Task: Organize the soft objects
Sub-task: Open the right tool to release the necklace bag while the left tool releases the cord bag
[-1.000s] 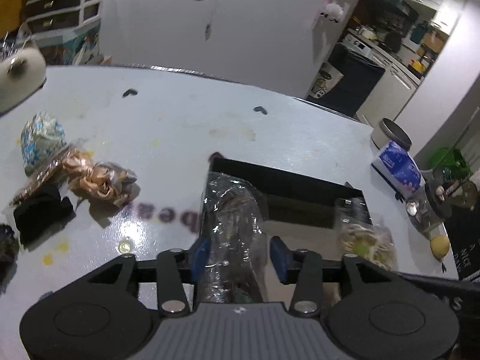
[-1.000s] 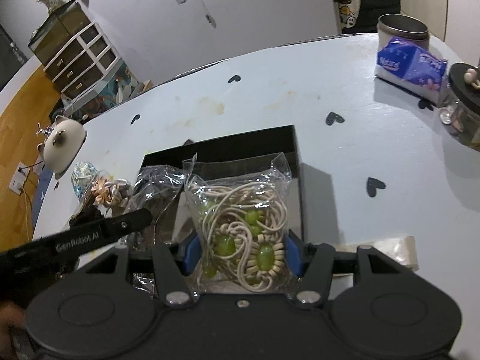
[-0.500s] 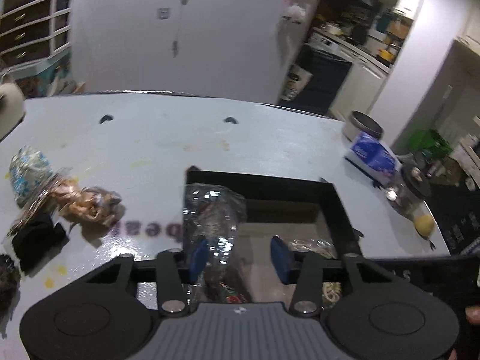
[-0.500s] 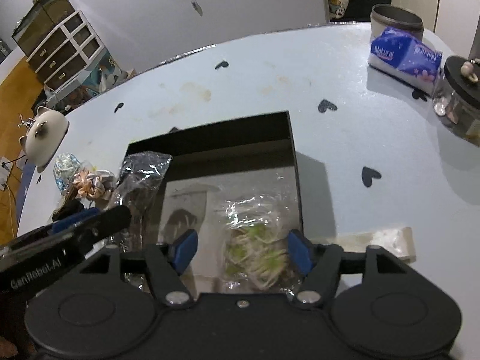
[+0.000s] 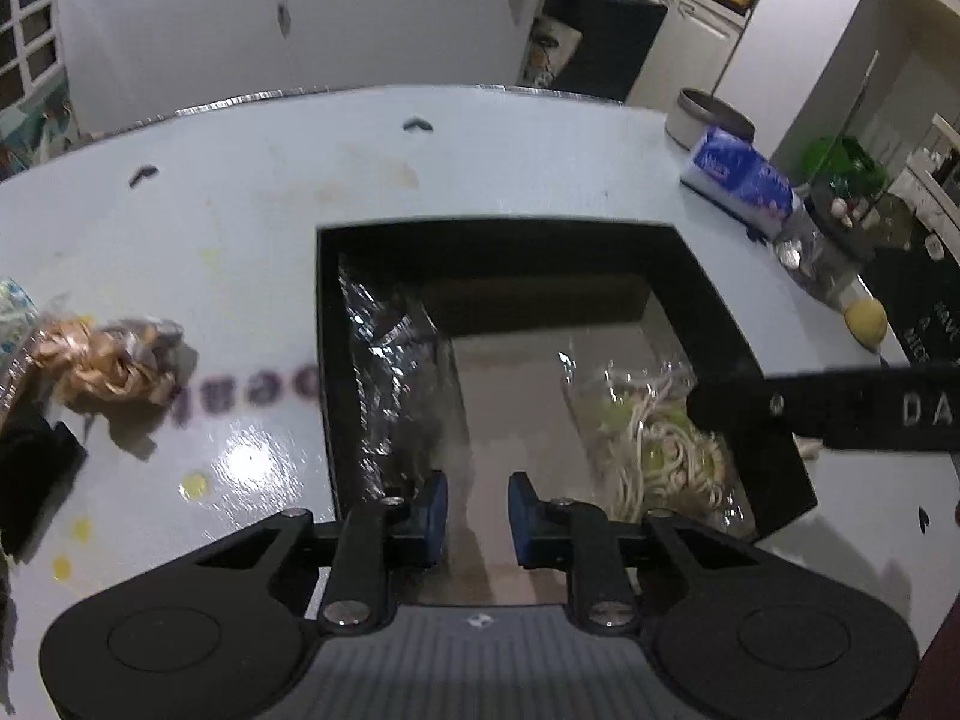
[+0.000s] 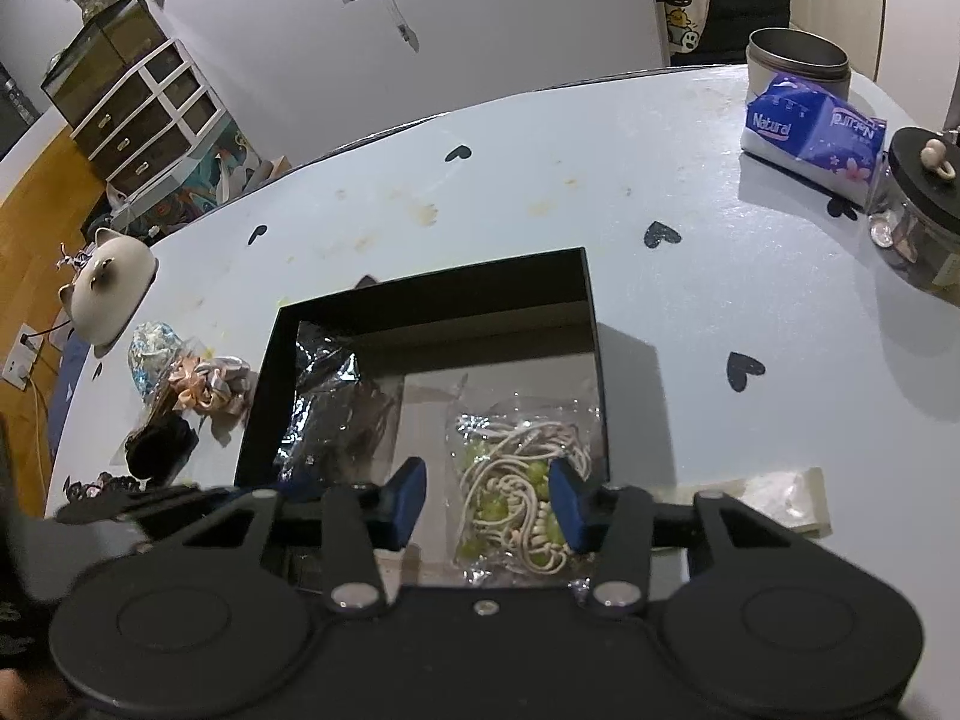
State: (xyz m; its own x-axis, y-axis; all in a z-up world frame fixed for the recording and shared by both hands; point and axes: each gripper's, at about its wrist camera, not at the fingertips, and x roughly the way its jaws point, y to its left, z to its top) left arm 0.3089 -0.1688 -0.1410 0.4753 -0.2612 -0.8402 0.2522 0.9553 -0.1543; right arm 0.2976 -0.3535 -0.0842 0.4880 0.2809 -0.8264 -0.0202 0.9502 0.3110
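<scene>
Table (image 6: 690,312) w/ black box (image 6: 420,306), scrunchies (image 6: 210,384)

My left claw (image 5: 477,510): black frame, blue pads, silver screws, ribbed grey panel
My right claw (image 6: 487,501): black frame, blue pads, silver screws

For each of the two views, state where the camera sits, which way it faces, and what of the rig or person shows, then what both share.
Left wrist: on the left gripper, looking steeply down into the black box; its blue pads are nearly together with nothing between; the right gripper's arm crosses at right.
Right wrist: on the right gripper, looking down at the bag of cream cords and green beads beneath its open jaws.
Shared: box, both bags, scrunchies, tissue pack.
</scene>
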